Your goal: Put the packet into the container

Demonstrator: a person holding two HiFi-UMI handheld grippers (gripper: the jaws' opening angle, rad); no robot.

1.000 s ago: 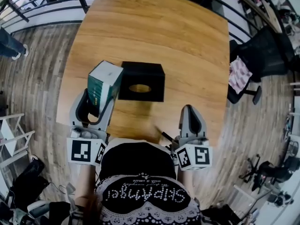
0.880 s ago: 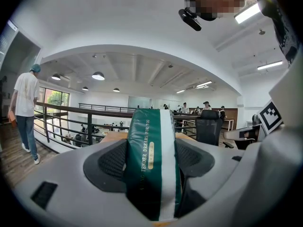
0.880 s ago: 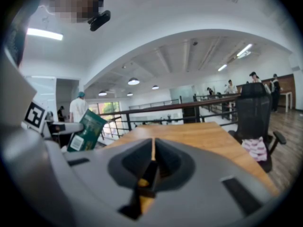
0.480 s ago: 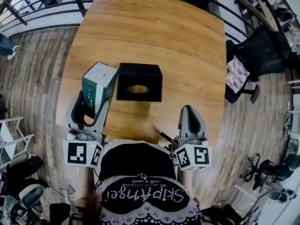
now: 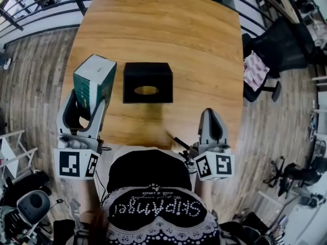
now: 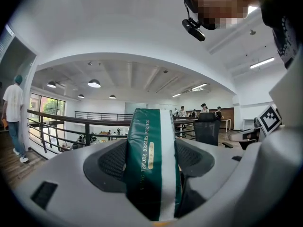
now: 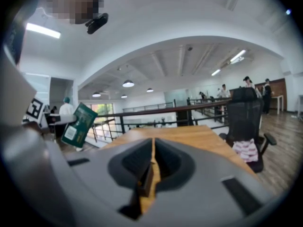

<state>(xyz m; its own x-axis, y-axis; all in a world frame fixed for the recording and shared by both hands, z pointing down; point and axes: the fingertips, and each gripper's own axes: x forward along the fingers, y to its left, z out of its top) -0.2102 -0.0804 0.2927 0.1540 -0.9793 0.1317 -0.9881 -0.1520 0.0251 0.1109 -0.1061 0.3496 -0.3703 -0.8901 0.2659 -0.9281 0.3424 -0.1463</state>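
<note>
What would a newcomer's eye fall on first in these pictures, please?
The green packet, clamped in the left gripper near the wooden table's left edge, stands out. Beside it, to the right, sits the black container with an oval opening on top; the right gripper is shut and empty.

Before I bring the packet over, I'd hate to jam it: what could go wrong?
The packet in the left claw looks broader than the oval opening of the container, so it may catch on the edge. The right claw, shut and empty, is away from the container, so a push could slide it.
</note>
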